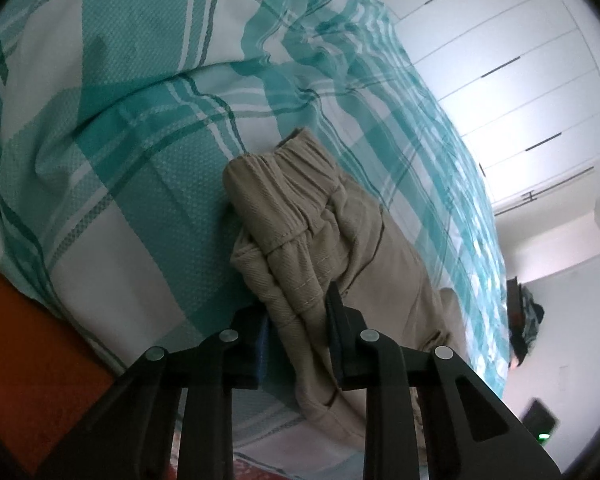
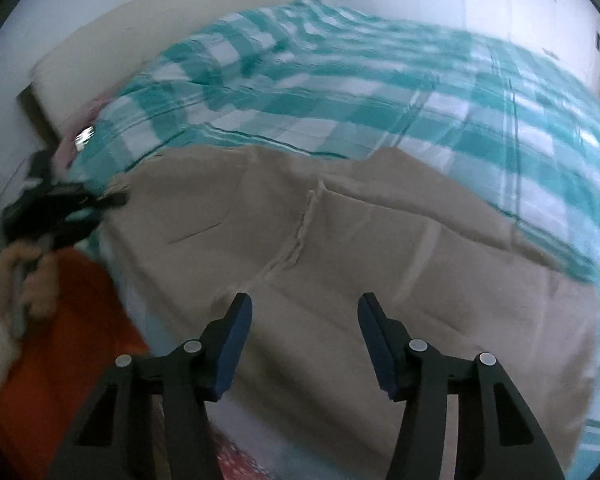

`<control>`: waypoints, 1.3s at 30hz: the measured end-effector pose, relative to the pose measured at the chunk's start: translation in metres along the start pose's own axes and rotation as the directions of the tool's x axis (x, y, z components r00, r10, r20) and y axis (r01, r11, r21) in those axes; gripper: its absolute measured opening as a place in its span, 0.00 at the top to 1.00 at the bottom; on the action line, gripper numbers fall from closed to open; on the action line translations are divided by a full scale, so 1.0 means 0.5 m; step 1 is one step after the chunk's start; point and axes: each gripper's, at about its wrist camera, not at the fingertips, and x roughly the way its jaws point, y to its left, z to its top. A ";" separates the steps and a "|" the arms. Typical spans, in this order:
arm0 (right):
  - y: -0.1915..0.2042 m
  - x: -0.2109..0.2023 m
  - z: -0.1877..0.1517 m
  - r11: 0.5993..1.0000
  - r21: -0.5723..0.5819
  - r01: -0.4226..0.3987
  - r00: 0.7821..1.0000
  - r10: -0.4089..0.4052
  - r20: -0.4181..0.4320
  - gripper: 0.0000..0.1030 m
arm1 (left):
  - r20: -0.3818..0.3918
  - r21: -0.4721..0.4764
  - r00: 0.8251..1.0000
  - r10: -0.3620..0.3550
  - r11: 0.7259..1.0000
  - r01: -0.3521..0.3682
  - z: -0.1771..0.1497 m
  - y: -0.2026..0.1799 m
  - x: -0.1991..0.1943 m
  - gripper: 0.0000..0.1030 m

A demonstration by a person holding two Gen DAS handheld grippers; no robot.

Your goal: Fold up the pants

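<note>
A: Right, item one. Left tongs [image 1: 296, 320]: state?

B: Pinching. A bunched fold of the beige pants [image 1: 300, 232], by the gathered elastic waistband [image 1: 288, 160], sits between the two pads, and both pads press on the cloth.

A: Item two. Right tongs [image 2: 305, 320]?

B: Spread, nothing between the pads. They hover just above the flat beige cloth, not touching it as far as I can tell; that view is blurred.

A: Item three. Pants, location?

B: On the bed, over the teal-and-white checked bedspread [image 2: 340, 92]. In the right wrist view the garment lies directly ahead of and beneath the right tongs, spread wide, with the centre seam [image 2: 300, 232] running away from the tongs and slightly to their left.

A: Long axis?

B: Judged crosswise to the right tongs: waist end off to their left, where the other tongs and the hand [image 2: 28, 280] holding them appear at the cloth's corner; the rest runs off to their right.

A: Which hand is nearer what?

B: The left has the waist. The right is nearer the middle and leg side.

A: Next move, as a judgement?

B: Probably the right tongs must travel further to their right along that axis, find an edge, and close there before any fold goes over. Risk: only a top layer gets caught.

A: Other entries?

B: Orange fabric [image 2: 80, 320] at the near left; white wardrobe doors [image 1: 500, 80] beyond the bed.
</note>
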 end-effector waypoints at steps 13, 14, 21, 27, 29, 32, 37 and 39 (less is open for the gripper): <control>0.044 0.071 0.056 0.995 -0.068 -0.074 0.995 0.068 -0.077 0.52 | 0.014 0.000 1.000 -0.007 1.000 0.007 -0.011 0.005 -0.001 0.78; 0.048 0.092 0.052 0.992 -0.056 -0.115 0.989 0.109 -0.104 0.52 | 0.015 0.002 1.000 -0.006 1.000 0.006 -0.012 0.005 -0.001 0.78; 0.040 0.125 0.084 0.965 0.055 -0.257 0.952 0.263 -0.156 0.58 | 0.017 0.012 1.000 -0.006 1.000 0.006 -0.016 0.002 -0.002 0.78; -0.034 0.180 0.190 0.934 0.281 -0.221 0.968 0.245 -0.053 0.58 | 0.019 0.013 1.000 -0.005 1.000 0.005 -0.014 0.000 -0.001 0.78; -0.056 0.244 0.173 0.915 0.368 -0.167 0.963 0.231 -0.138 0.59 | 0.019 0.016 1.000 -0.008 1.000 0.008 -0.015 -0.001 -0.001 0.78; -0.061 0.251 0.152 0.886 0.419 -0.198 0.957 0.267 -0.112 0.61 | 0.026 0.030 0.999 -0.019 0.999 0.018 -0.014 -0.003 -0.007 0.78; -0.002 0.146 0.114 0.800 0.412 -0.437 0.886 0.462 0.043 0.61 | 0.050 0.051 0.998 -0.042 0.998 0.040 -0.010 -0.014 -0.014 0.78; 0.029 0.151 0.065 0.808 0.410 -0.422 0.887 0.462 0.001 0.60 | 0.063 0.056 0.996 -0.062 0.997 0.059 -0.009 -0.019 -0.020 0.80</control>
